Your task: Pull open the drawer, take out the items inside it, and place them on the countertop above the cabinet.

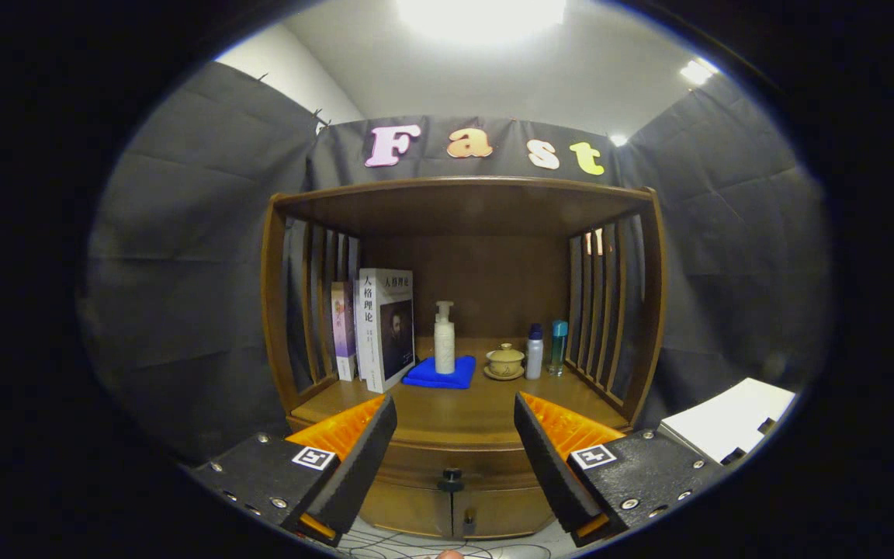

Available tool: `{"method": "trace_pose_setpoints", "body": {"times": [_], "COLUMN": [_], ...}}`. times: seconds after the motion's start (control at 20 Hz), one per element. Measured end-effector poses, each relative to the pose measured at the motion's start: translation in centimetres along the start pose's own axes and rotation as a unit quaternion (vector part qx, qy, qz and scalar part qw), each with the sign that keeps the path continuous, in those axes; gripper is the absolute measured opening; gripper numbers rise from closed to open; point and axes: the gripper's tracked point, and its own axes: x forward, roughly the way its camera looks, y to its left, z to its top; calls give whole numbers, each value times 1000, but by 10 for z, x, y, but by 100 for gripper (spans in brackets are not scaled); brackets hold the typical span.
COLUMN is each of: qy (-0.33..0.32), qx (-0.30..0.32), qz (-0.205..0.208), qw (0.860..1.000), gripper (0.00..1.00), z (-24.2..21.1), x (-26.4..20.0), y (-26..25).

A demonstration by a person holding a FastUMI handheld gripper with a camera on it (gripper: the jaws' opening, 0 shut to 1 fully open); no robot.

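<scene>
A wooden cabinet stands ahead of me, its drawer (416, 464) pushed in and fitted with a small black knob (451, 475). What lies inside the drawer is hidden. The countertop (462, 411) runs just above it, inside an open wooden frame. My gripper (455, 439) is open, its two black-and-orange fingers spread wide on either side of the knob and a short way in front of it, holding nothing. The knob sits between and beyond the fingertips.
On the countertop stand books (381, 330) at the left, a white pump bottle (444, 338) on a blue cloth (439, 374), a lidded tea cup (505, 361) and two small bottles (546, 349). Slatted side walls flank the shelf. A white box (726, 423) sits at the right.
</scene>
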Motion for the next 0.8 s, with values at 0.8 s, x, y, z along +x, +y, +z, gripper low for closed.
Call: {"method": "trace_pose_setpoints", "body": {"times": [0.8], "qy": [84], "qx": [-57], "qz": [-12], "qw": [995], "gripper": [95], "z": [-137], "x": [52], "y": [18]}}
